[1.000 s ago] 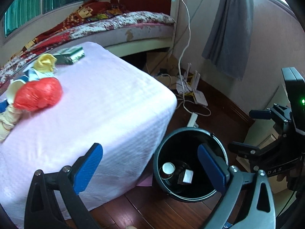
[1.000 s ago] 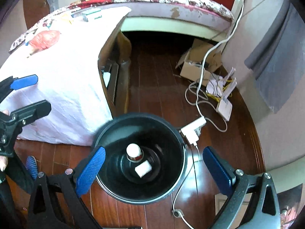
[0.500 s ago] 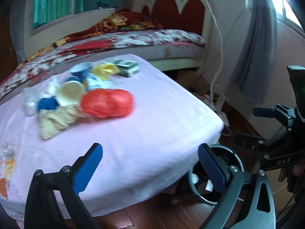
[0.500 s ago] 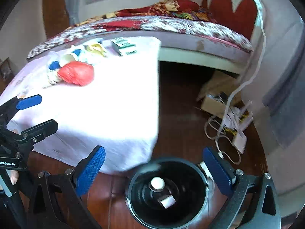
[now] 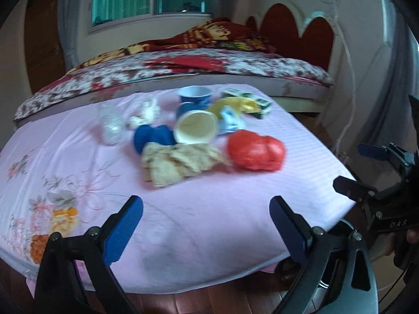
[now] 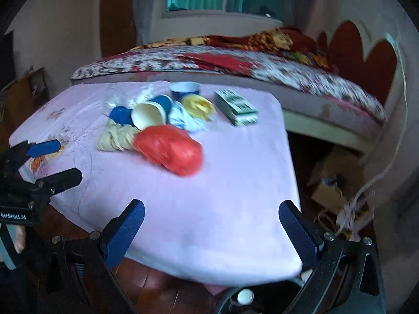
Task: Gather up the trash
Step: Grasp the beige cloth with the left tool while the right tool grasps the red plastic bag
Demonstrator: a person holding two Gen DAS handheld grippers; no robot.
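Trash lies clustered on the pink-sheeted table [image 5: 183,222]: red bag [image 5: 255,153], paper cup [image 5: 196,130]. Left gripper [image 5: 205,226] and right gripper [image 6: 210,227] hover wide open, empty.

Both tools have swung up from the bin [image 6: 243,298] toward the trash pile [image 5: 199,141] on the table.

White lettering "DAS" on the black body of the right gripper [image 5: 371,175]; white lettering "GenRobot.AI" on the black body of the left gripper [image 6: 49,161]; print on the green-and-white box [image 6: 235,107] too blurred to read
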